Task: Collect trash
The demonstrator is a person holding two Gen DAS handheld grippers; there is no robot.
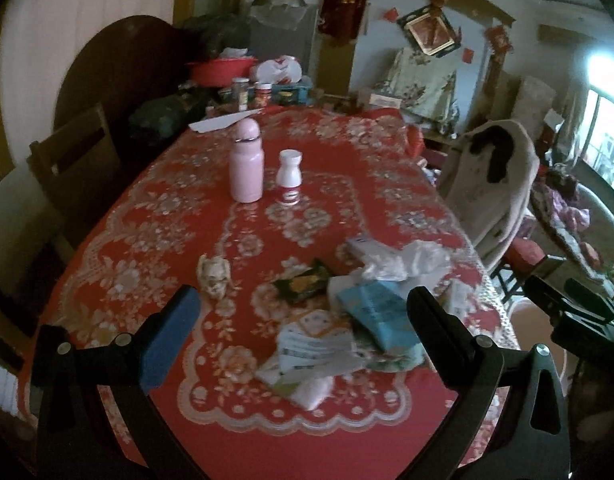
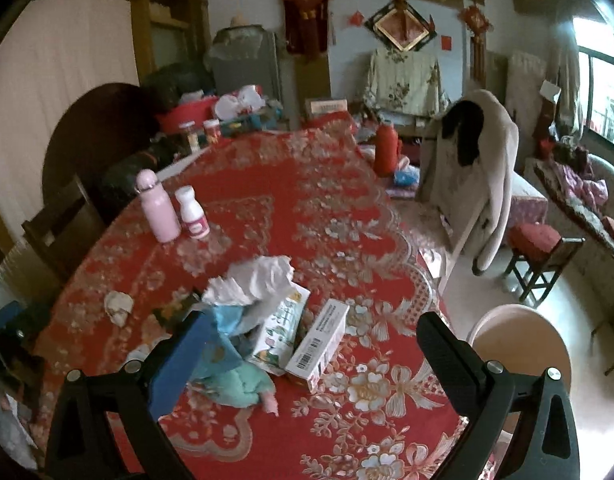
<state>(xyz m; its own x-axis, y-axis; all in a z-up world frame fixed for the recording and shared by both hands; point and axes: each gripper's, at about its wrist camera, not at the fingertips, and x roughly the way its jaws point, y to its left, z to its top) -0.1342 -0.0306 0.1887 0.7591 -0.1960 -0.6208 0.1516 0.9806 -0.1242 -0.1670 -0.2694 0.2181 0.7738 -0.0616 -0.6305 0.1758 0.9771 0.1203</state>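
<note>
Trash pile (image 1: 339, 320): crumpled tissue (image 2: 263, 276), a blue packet (image 1: 373, 306), a dark snack wrapper (image 1: 303, 284) and small cartons (image 2: 319, 340), heaped on the near part of the table.
Stray scrap (image 1: 215, 278): pale, crumpled, lying apart to the pile's left.
Left gripper (image 1: 303, 324): fingers spread wide, holding nothing, above the pile.
Right gripper (image 2: 311, 356): fingers parted, empty, over the cartons.
Table (image 1: 155, 208): red floral cloth.
Pink bottle (image 1: 246, 162): upright, mid-table.
White bottle (image 1: 289, 178): just beside the pink one.
Chair with coat (image 2: 475, 176): at the table's right.
</note>
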